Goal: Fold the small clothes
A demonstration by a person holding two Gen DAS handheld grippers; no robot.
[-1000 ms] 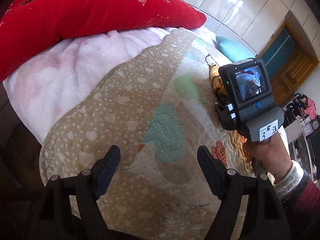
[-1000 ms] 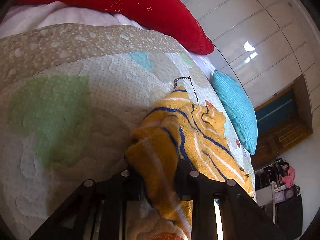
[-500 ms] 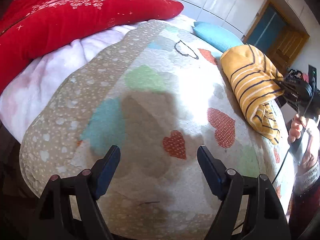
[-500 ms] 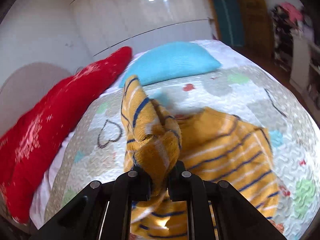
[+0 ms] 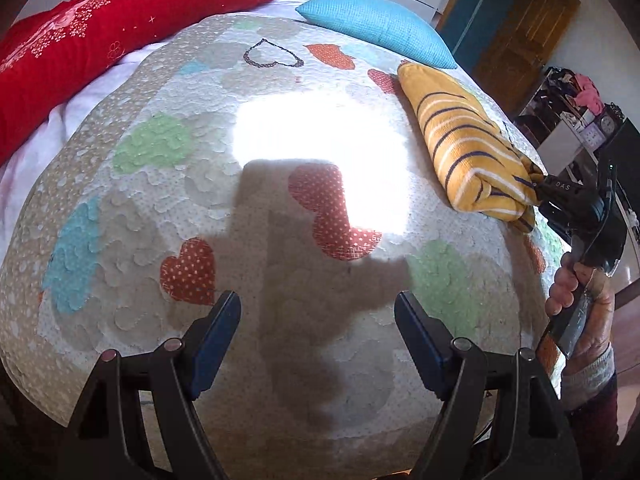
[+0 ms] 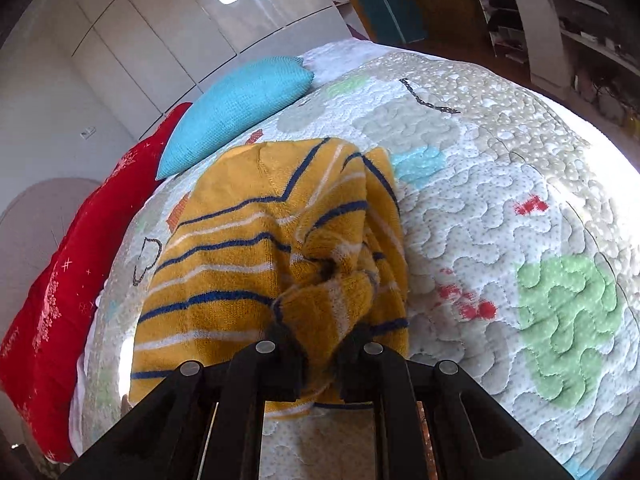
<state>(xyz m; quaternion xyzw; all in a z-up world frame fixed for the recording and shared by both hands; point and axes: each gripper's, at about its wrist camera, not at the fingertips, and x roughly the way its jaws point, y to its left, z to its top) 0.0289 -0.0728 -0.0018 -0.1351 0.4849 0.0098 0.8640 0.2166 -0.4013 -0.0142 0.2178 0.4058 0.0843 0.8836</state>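
The right gripper point(image 6: 320, 354) is pinched tight on a bunched edge of the yellow striped top point(image 6: 256, 248), which lies doubled over on the quilt point(image 6: 500, 220) near the blue pillow point(image 6: 236, 108). The edge should be laid down flat before it is let go. The left gripper point(image 5: 318, 320) is held wide and empty, low over the quilt, well apart from the top.

1. The left hand-held gripper point(image 5: 318, 320) stood with jaws wide apart at 6 o'clock over the quilted bed point(image 5: 180, 200).
2. A folded yellow striped garment point(image 5: 468, 140) lay at 2 o'clock.
3. The right hand-held gripper point(image 5: 538, 188) pinched its near end at 3 o'clock.
4. A red pillow point(image 5: 100, 28) sat at 10 o'clock and a blue pillow point(image 5: 376, 28) at 1 o'clock.
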